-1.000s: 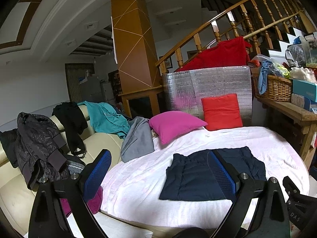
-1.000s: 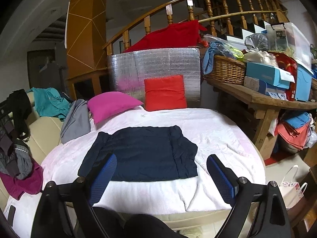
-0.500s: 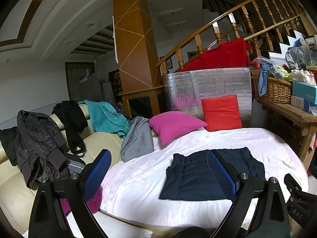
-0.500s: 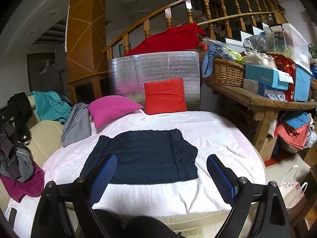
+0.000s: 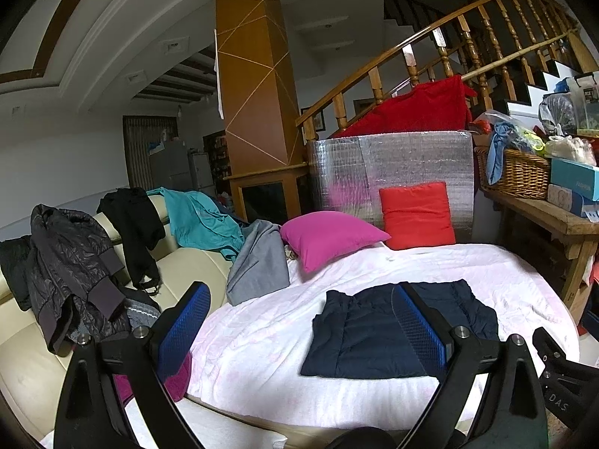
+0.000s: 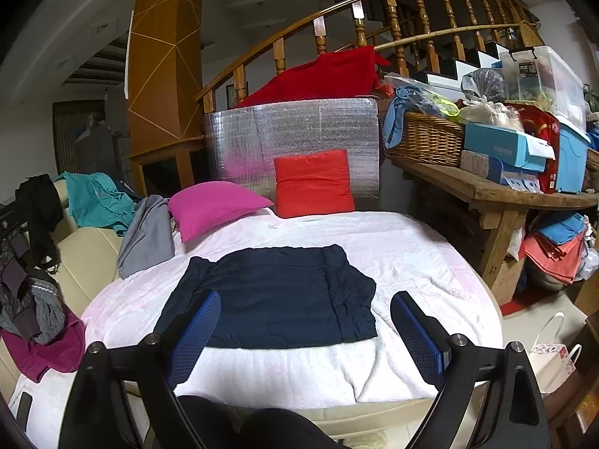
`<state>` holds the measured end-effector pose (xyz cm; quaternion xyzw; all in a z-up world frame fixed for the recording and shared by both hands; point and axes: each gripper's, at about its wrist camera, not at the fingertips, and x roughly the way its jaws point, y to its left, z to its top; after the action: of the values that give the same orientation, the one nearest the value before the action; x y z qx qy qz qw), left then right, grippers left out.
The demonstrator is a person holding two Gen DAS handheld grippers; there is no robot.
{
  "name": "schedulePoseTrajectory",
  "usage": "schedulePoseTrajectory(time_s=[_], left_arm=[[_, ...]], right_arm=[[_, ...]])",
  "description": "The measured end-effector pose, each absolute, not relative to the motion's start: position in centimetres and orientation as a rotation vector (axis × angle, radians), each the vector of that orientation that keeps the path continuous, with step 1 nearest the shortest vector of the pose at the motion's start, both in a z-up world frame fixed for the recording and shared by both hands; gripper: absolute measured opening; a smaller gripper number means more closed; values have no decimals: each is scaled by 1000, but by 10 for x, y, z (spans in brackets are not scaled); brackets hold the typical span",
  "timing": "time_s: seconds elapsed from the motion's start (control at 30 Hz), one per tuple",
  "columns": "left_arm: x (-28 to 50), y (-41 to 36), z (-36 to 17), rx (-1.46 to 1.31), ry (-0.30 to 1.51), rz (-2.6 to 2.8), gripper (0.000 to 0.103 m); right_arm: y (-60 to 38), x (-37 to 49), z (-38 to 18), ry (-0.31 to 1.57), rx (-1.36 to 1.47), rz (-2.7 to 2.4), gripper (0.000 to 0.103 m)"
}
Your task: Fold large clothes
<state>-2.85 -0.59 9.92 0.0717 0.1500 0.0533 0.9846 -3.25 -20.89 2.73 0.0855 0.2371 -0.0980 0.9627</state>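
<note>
The left gripper (image 5: 299,331) hangs with its blue-padded fingers spread wide and nothing between them, raised above the near edge of the bed and well clear of any fabric; the right gripper (image 6: 307,333) is spread the same way and equally empty, pointed almost squarely at the dark navy quilted jacket (image 6: 275,299) that lies flat on the round bed with a pale pink cover (image 6: 419,262). The jacket sits near the front of the bed as a tidy rectangle, with what look like sleeves tucked in at the sides, which suggests it is already folded at least part way and laid where both grippers can reach its near hem. Holding both grippers open and back from the cloth fits a pause between steps, either before another fold or before fetching the next garment. Beyond the jacket a magenta pillow (image 6: 217,205) and a red square cushion (image 6: 312,183) rest at the far side of the bed, the cushion against a silver foil-faced panel (image 6: 292,131), neither touching the jacket. To the left, over a cream sofa (image 5: 26,336), hang more clothes: a shiny black puffer jacket (image 5: 71,262), a black garment (image 5: 136,224), a teal garment (image 5: 202,220) and a grey garment (image 5: 258,265) spilling toward the bed. A wooden bench (image 6: 486,187) crowded with boxes and a wicker basket (image 6: 426,134) stands to the right, apart from the bed. Nothing lies between the grippers and the jacket.
</note>
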Motion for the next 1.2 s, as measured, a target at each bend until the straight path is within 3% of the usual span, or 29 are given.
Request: schedulePoseTrajectory(time_s=[1.2], left_arm=[[-31,7,101,121,298,107,97]], right_arm=[[-191,-27,34,475,130,-189,94]])
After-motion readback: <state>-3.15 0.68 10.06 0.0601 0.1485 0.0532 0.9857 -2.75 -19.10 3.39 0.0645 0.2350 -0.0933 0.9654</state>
